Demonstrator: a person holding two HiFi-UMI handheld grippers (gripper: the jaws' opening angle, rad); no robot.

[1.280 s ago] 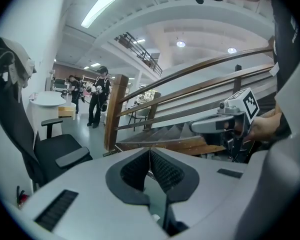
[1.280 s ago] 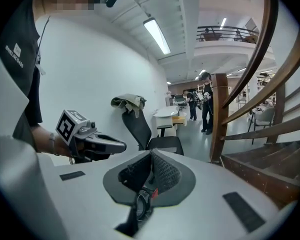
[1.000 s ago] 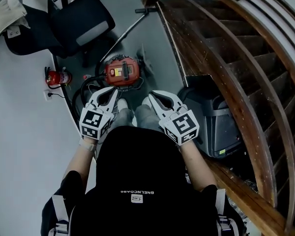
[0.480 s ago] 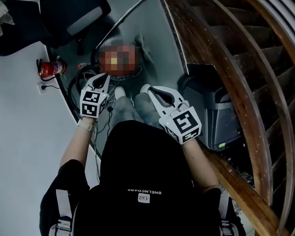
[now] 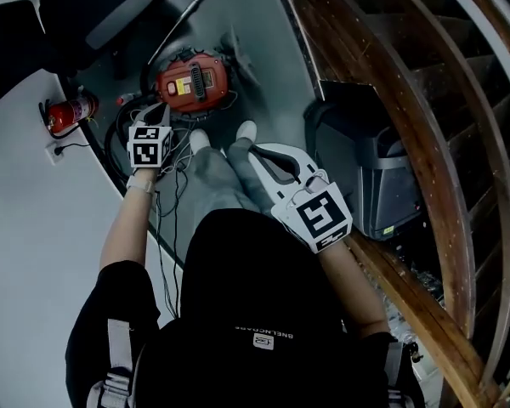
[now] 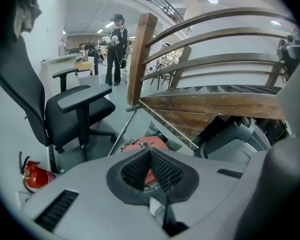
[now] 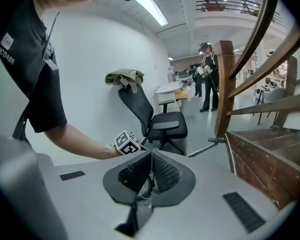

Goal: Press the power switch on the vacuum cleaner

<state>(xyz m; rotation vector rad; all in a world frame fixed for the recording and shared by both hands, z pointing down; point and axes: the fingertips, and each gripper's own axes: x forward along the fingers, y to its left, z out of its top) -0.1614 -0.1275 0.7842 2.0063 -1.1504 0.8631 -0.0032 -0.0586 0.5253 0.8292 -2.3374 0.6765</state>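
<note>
The vacuum cleaner [image 5: 193, 82] is a round red-orange canister with a yellow and black panel on top, standing on the grey floor by my feet. Its black hose and cables coil to its left. My left gripper [image 5: 159, 110] is stretched forward, its shut tips at the canister's near left edge, with nothing between them. In the left gripper view the red canister [image 6: 140, 145] shows just behind the shut left gripper [image 6: 150, 152]. My right gripper [image 5: 253, 152] hangs back over my knees, shut and empty; in the right gripper view [image 7: 151, 155] its pads meet.
A black office chair [image 5: 102, 7] stands beyond the vacuum, and a red fire extinguisher [image 5: 66, 113] sits at the white wall. A wooden staircase [image 5: 391, 75] and a grey bin [image 5: 370, 181] fill the right. The vacuum's metal wand [image 6: 121, 131] leans toward the stair post. A person [image 6: 116, 49] stands far off.
My left gripper has reached forward and down from beside my knee to the vacuum's near edge. The right gripper has stayed about where it was. The view has shifted closer.
</note>
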